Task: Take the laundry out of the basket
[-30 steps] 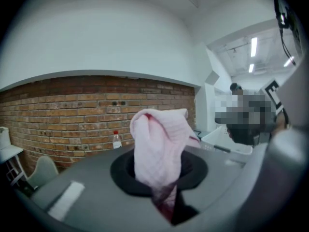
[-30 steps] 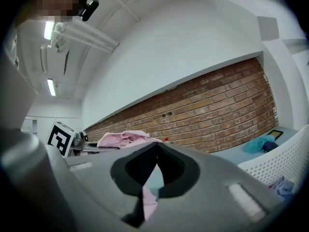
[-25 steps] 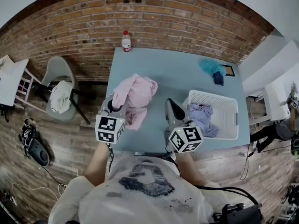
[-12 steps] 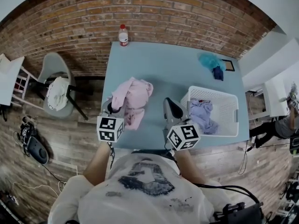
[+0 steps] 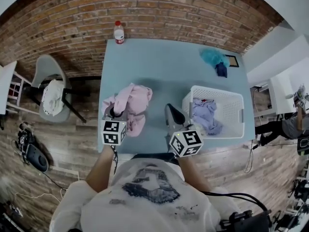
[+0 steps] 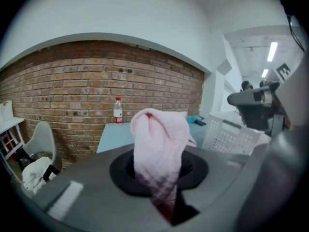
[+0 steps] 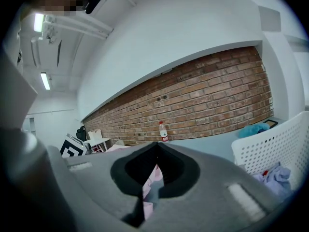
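Pink garment (image 5: pixel 133 100), white basket (image 5: pixel 240 111), blue table (image 5: pixel 164 64)

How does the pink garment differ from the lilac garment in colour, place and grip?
Colour: the pink garment is pale pink, the lilac garment pale purple.
Place: the pink garment lies heaped on the blue table; the lilac garment sits inside the white laundry basket.
Grip: the left hand-held gripper is clamped on the pink garment; nothing holds the lilac garment.
Both are crumpled cloth.

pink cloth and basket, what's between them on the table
In the head view, bare table lies between the pink cloth and the basket. The shut right hand-held gripper is in the near part of that gap.
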The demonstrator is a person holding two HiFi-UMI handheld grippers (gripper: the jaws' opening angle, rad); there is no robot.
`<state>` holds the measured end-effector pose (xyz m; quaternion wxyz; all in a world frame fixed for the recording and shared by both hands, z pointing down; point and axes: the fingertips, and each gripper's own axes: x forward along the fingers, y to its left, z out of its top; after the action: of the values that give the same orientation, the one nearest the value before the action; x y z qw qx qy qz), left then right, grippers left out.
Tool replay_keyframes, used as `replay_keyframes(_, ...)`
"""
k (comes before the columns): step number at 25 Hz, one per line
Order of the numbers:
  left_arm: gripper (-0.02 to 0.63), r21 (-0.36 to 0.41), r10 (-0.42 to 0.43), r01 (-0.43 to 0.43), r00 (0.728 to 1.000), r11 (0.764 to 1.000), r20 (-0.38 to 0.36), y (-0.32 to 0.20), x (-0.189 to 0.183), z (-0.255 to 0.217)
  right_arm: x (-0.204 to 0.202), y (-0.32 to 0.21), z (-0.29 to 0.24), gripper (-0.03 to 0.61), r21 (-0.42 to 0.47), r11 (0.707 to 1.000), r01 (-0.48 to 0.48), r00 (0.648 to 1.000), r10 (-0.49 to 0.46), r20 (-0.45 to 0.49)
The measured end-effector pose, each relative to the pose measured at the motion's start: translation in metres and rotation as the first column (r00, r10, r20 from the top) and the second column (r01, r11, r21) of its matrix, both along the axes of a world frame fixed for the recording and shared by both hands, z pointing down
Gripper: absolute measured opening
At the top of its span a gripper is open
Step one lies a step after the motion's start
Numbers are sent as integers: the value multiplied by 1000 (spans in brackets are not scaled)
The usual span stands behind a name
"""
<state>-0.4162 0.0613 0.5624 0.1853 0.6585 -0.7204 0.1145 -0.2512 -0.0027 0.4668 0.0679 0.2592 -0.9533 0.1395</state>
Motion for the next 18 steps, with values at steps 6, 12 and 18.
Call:
replay_keyframes(6, 71, -72, 10, -9, 1000, 997, 5, -9, 3, 29, 6, -6, 9, -2, -21, 999, -26, 999, 26, -19)
replay_keyframes(12, 80, -137, 23, -21, 1000, 990, 13, -19, 6, 58, 12, -10, 15, -2, -31, 998, -46, 999, 45, -28)
replay_keyframes(18, 89, -179, 47, -48, 999, 983, -10, -30, 12, 67, 15, -15, 14, -2, -30, 998, -58, 998, 57, -31)
